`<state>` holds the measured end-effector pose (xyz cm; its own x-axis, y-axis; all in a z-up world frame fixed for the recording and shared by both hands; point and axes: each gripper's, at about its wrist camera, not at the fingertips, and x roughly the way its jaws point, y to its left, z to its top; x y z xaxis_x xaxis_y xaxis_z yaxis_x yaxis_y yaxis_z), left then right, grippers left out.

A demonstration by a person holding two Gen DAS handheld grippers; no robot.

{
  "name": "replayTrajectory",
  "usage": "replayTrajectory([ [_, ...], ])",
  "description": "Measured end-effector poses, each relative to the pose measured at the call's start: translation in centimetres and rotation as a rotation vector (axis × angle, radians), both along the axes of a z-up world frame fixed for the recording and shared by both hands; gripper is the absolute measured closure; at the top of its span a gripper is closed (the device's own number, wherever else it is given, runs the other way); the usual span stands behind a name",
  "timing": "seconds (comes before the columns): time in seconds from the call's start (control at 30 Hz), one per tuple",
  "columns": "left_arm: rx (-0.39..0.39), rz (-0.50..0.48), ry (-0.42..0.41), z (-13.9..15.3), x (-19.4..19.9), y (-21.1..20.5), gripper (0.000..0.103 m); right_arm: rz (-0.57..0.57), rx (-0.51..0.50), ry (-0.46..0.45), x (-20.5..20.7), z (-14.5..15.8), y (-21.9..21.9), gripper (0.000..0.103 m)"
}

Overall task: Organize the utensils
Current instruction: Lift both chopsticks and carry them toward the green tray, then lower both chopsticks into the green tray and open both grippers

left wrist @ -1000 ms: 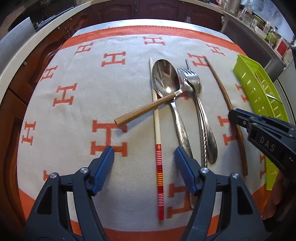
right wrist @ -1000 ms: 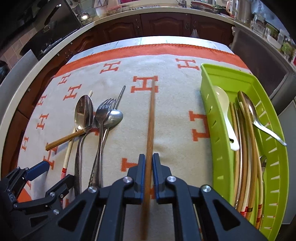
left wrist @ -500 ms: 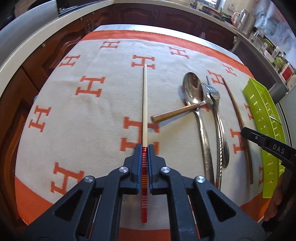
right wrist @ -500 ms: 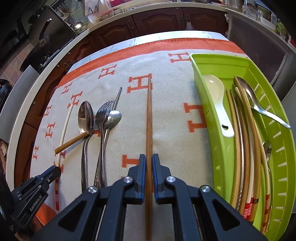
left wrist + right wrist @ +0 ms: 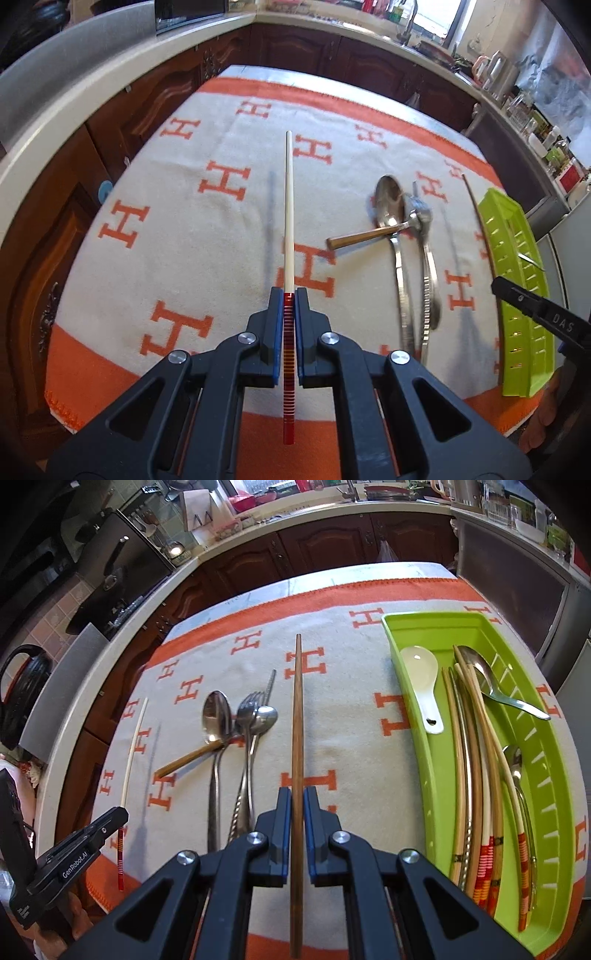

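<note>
Holding both chopsticks higher than half a second ago: my left gripper (image 5: 289, 325) jaws clamp the pale chopstick (image 5: 288, 221), right gripper (image 5: 297, 823) jaws clamp the brown chopstick (image 5: 297, 720), left of the green tray (image 5: 417, 716).

- Bare blanket (image 5: 351, 738) lies open between the brown chopstick (image 5: 297, 716) and the green tray (image 5: 417, 753).
- A spoon-and-fork cluster (image 5: 236, 731) blocks the left.
- The tray's middle is crowded with chopsticks (image 5: 476, 775).
</note>
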<state>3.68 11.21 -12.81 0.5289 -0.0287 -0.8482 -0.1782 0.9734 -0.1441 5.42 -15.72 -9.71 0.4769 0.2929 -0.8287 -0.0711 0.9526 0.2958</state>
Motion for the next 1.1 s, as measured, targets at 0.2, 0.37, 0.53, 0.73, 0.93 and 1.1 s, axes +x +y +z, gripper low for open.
replayTrajectory([
  [0.2,0.010,-0.074,-0.067,3.2,-1.3,-3.3,0.100,-0.005,0.029,-0.041,-1.9,1.8,-1.5,0.097],
  [0.37,0.012,-0.167,-0.078,4.7,-1.5,-8.1,0.100,-0.025,0.056,-0.063,-3.6,2.7,-3.7,0.097],
  [0.53,0.005,-0.253,-0.100,6.3,-1.7,-12.5,0.100,-0.052,0.067,-0.088,-4.8,3.7,-6.0,0.097],
  [0.73,-0.025,-0.350,-0.099,7.7,-1.6,-17.6,0.100,-0.097,0.083,-0.112,-5.6,4.3,-9.1,0.097],
  [0.93,-0.058,-0.402,-0.045,7.3,-0.3,-21.4,0.100,-0.146,0.097,-0.116,-5.7,4.0,-12.0,0.097],
  [1.1,-0.100,-0.432,0.005,6.3,1.4,-24.2,0.100,-0.179,0.098,-0.097,-5.4,3.3,-14.1,0.096],
])
